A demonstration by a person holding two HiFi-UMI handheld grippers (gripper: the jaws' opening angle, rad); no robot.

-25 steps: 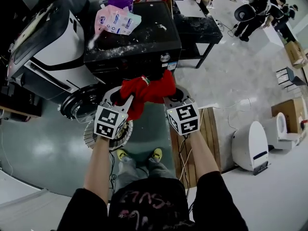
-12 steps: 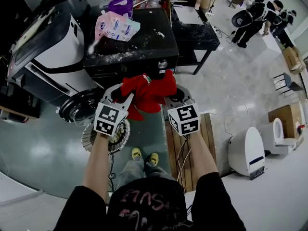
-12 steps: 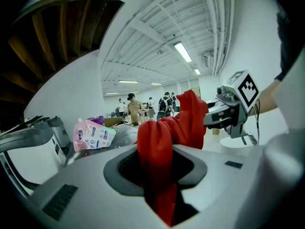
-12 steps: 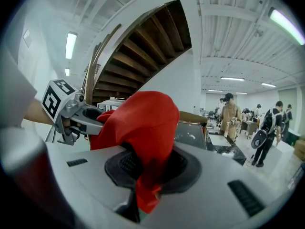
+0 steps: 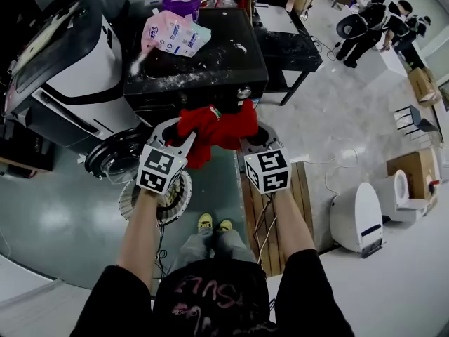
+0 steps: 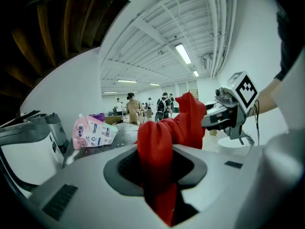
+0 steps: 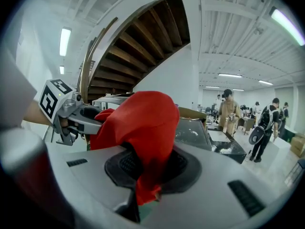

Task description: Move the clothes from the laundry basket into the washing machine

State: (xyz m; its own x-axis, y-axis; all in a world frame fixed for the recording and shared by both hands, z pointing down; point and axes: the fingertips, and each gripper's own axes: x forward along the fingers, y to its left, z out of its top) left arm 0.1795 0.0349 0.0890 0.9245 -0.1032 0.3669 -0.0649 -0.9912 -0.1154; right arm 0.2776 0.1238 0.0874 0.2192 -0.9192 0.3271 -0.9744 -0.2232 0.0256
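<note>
A red garment [image 5: 214, 128] hangs stretched between my two grippers in front of the black washing machine [image 5: 196, 62]. My left gripper [image 5: 184, 130] is shut on the cloth's left end, and my right gripper [image 5: 247, 130] is shut on its right end. In the left gripper view the red cloth [image 6: 159, 147] fills the gap between the jaws and hangs below them, with the right gripper [image 6: 228, 114] beyond it. The right gripper view shows the same cloth [image 7: 143, 123] bunched in its jaws. The round white laundry basket [image 5: 175, 199] sits on the floor under my left arm.
The machine's round door [image 5: 116, 159] stands open at the left. A pink detergent pouch [image 5: 172, 32] and a purple tub [image 5: 181, 0] lie on the powder-dusted top. A wooden pallet [image 5: 298, 188] and a white appliance [image 5: 358, 216] are on the right; people [image 5: 372, 20] stand far back.
Both grippers have carried the red garment a little closer to the front of the washing machine. The person's feet have stepped forward. Both grips are unchanged.
</note>
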